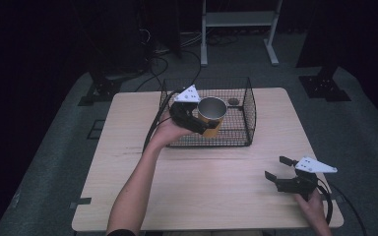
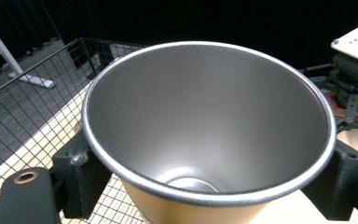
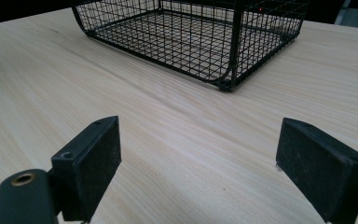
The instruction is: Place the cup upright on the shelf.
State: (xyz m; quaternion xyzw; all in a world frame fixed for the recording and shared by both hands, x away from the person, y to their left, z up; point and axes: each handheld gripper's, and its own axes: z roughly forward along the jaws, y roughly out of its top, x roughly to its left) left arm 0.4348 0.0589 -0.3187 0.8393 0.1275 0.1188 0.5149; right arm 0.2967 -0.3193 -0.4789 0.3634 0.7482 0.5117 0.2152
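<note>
Light falls from above onto the pale table [image 1: 202,177], while everything around it sinks into near black. Inside the cup [image 2: 205,121] a soft sheen shows; nearby edges look slightly soft.

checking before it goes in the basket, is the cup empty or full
Empty: the left claw view looks straight into the cup and shows bare metal down to its bottom.

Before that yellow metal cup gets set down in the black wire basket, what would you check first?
1. Grip: left gripper shut on the yellow metal cup with the silver inside, jaws on both sides: ok.
2. Cup upright, mouth up: ok.
3. Cup inside empty: ok.
4. Cup above the black wire basket: ok.
5. Small dark round thing at the basket's far side, apart from the cup: ok.
6. Right gripper open, apart from the basket, over the pale wooden table: ok.
</note>
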